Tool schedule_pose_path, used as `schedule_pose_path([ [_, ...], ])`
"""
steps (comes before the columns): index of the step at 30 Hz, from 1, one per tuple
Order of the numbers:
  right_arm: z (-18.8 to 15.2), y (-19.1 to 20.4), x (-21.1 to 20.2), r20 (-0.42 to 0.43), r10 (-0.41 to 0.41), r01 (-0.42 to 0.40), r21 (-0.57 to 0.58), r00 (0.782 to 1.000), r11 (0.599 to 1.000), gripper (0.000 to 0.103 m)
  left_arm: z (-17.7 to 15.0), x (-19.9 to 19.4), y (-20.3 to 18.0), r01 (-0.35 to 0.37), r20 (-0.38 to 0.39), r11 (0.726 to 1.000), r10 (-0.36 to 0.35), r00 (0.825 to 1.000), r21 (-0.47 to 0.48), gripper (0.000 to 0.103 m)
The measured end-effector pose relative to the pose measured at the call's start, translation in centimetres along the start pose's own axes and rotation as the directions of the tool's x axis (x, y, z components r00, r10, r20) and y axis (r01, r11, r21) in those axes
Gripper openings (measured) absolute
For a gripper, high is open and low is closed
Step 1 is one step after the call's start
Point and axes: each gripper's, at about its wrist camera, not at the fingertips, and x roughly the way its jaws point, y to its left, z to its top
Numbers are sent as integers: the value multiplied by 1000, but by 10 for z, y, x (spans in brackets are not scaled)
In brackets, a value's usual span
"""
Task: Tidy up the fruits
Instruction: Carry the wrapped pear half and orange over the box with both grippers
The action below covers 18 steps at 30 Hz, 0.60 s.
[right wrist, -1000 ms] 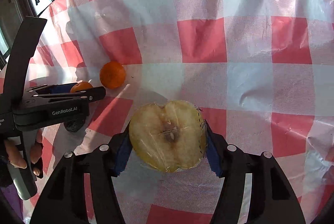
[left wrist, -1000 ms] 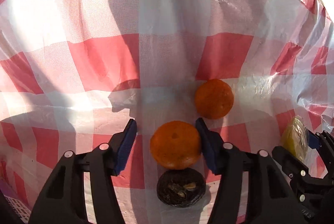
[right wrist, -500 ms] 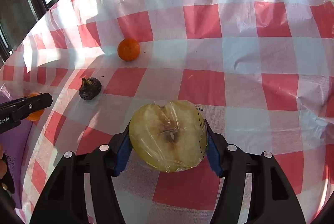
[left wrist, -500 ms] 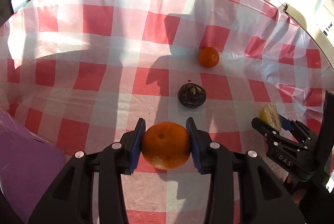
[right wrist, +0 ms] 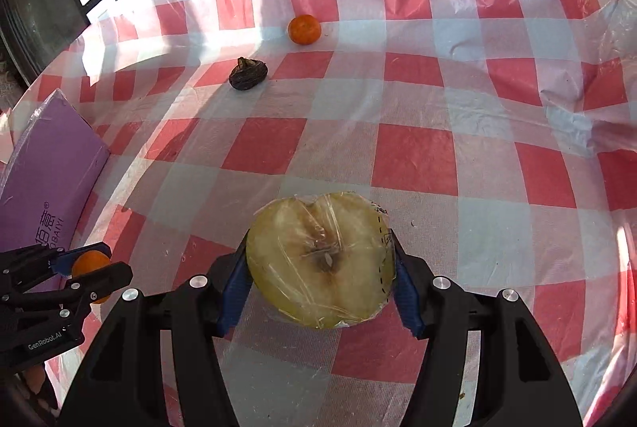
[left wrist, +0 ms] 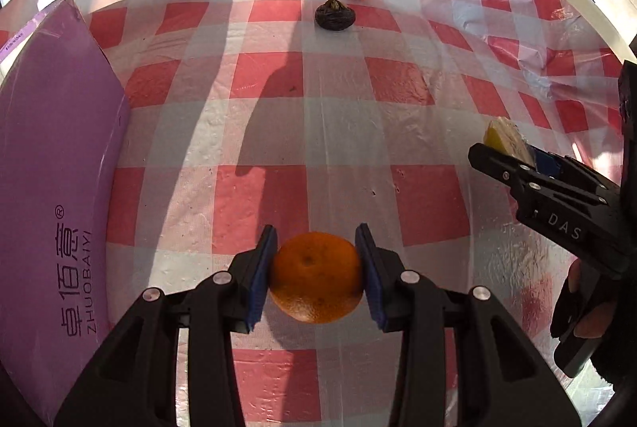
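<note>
Left hand-held gripper [left wrist: 316,273]: blue pads clamped on both sides of an orange [left wrist: 316,277], held above the table [left wrist: 318,132]. Right hand-held gripper [right wrist: 320,264]: clamped on a film-wrapped apple half [right wrist: 320,260], cut face towards the camera. Just to the left gripper's left lies a purple box [left wrist: 51,168]. Well ahead of both grippers, a dark shrivelled fruit [right wrist: 248,73] rests on the checked cloth, with a second orange [right wrist: 304,29] near it, further off
</note>
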Motion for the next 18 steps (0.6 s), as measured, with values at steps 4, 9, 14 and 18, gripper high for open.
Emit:
schedule_pose_path([
  [4, -24, 19, -22, -35, 10, -11, -35, 999, 999, 60, -12, -10, -4, 26, -9, 998, -26, 1000, 49, 41],
  [9, -49, 39, -49, -50, -2, 0, -40, 999, 999, 60, -19, -35, -3, 57, 10, 989, -59, 998, 134, 41],
  [14, -68, 61, -70, -50, -33, 33, -11, 998, 999, 60, -21, -69, 5, 89, 52, 977, -100, 994, 193, 41],
  [18, -72, 86, -83, -37, -54, 54, 7, 998, 999, 60, -21, -94, 13, 109, 82, 964, -133, 988, 244, 41],
])
